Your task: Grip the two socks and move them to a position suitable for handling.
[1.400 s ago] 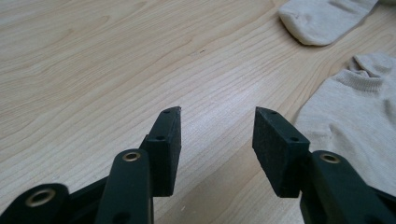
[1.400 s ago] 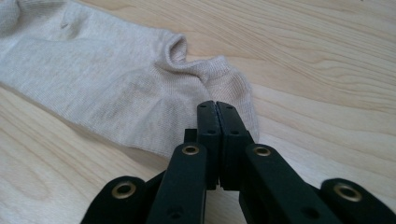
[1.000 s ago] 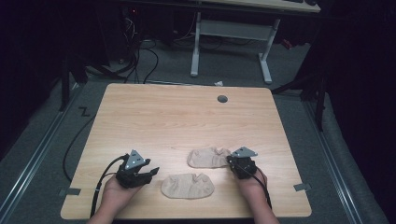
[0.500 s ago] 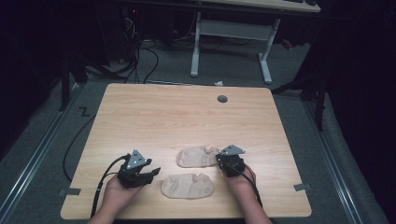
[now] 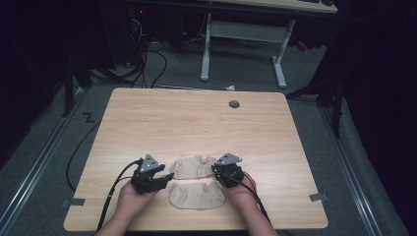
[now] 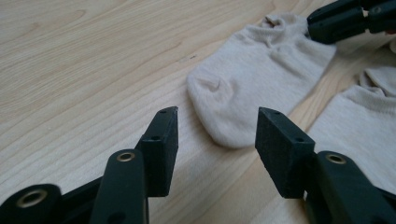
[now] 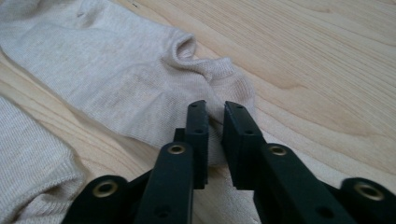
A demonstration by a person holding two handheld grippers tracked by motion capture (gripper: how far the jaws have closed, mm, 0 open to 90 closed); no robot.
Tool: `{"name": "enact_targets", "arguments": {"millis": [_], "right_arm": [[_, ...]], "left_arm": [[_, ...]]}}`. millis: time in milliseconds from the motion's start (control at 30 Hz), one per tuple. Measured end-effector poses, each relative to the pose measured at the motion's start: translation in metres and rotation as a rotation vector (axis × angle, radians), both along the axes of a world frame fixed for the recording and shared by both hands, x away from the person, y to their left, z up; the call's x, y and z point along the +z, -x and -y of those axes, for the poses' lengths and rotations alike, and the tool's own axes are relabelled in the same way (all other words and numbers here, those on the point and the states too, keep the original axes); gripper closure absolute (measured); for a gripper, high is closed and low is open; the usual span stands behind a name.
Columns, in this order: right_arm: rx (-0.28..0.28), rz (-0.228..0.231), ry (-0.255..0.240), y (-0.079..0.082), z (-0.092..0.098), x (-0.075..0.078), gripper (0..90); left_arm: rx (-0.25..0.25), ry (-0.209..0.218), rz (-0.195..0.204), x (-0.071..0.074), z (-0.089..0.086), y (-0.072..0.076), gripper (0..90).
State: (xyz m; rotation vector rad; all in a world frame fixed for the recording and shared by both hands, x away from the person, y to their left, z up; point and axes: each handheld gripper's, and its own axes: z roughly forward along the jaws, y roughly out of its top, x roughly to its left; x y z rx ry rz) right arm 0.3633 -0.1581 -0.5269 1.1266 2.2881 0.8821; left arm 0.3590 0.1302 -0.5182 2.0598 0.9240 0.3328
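Note:
Two beige ankle socks lie flat near the table's front edge: the far sock (image 5: 193, 167) (image 6: 252, 79) (image 7: 116, 70) and the near sock (image 5: 196, 195) (image 6: 359, 126) (image 7: 28, 163). My right gripper (image 5: 216, 169) (image 7: 215, 114) is at the far sock's heel end. Its jaws have just been opening and stand a narrow gap apart, with the sock's edge between them, loose. My left gripper (image 5: 167, 177) (image 6: 217, 126) is wide open just short of the far sock's toe, with nothing between its jaws. The right gripper's jaw tips (image 6: 322, 23) reach the cuff.
The wooden table (image 5: 196, 123) has a round cable hole (image 5: 234, 104) at its back right. Cables trail from both grippers off the front edge. A white desk frame (image 5: 246, 34) stands on the floor beyond the table.
My right gripper slid left and dragged the far sock with it toward the left gripper. Its jaws have parted slightly. The left gripper and the near sock stayed put.

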Motion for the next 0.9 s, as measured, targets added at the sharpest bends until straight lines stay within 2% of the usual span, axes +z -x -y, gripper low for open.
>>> {"name": "enact_targets", "arguments": {"millis": [67, 133, 200, 267, 333, 433, 500, 600, 733, 800, 900], "right_arm": [[-0.005, 0.003, 0.006, 0.001, 0.001, 0.002, 70.9], [0.002, 0.02, -0.012, 0.002, 0.005, 0.005, 67.2], [-0.008, 0.045, -0.034, 0.002, 0.01, 0.008, 64.6], [-0.021, 0.048, -0.074, 0.001, 0.016, 0.011, 62.6], [-0.03, 0.065, -0.093, -0.001, 0.021, 0.012, 61.1], [-0.053, 0.053, -0.127, -0.005, 0.027, 0.012, 60.2], [-0.069, 0.047, -0.137, -0.007, 0.028, 0.012, 62.0], [-0.081, 0.058, -0.128, -0.01, 0.026, 0.011, 65.0], [-0.061, 0.007, -0.133, -0.018, 0.02, 0.007, 65.5], [-0.055, -0.026, -0.121, -0.021, 0.016, 0.003, 65.3], [-0.042, -0.047, -0.116, -0.022, 0.015, 0.0, 62.9]], "left_arm": [[0.004, -0.012, 0.023, -0.001, 0.003, 0.0, 49.4], [0.0, -0.02, 0.042, -0.002, 0.007, 0.0, 49.5], [0.001, -0.029, 0.042, -0.003, 0.01, 0.0, 50.1], [0.005, -0.033, 0.032, -0.005, 0.011, -0.002, 50.3], [0.014, -0.033, 0.021, -0.006, 0.012, -0.004, 50.4], [0.028, -0.022, 0.013, -0.007, 0.013, -0.008, 50.6], [0.03, -0.039, -0.003, -0.007, 0.017, -0.011, 51.2], [0.035, -0.039, -0.02, -0.009, 0.021, -0.015, 51.4], [0.042, -0.052, -0.026, -0.01, 0.024, -0.018, 52.4], [0.049, -0.046, -0.037, -0.01, 0.024, -0.019, 54.0], [0.05, -0.04, -0.062, -0.01, 0.024, -0.02, 55.7]]}}
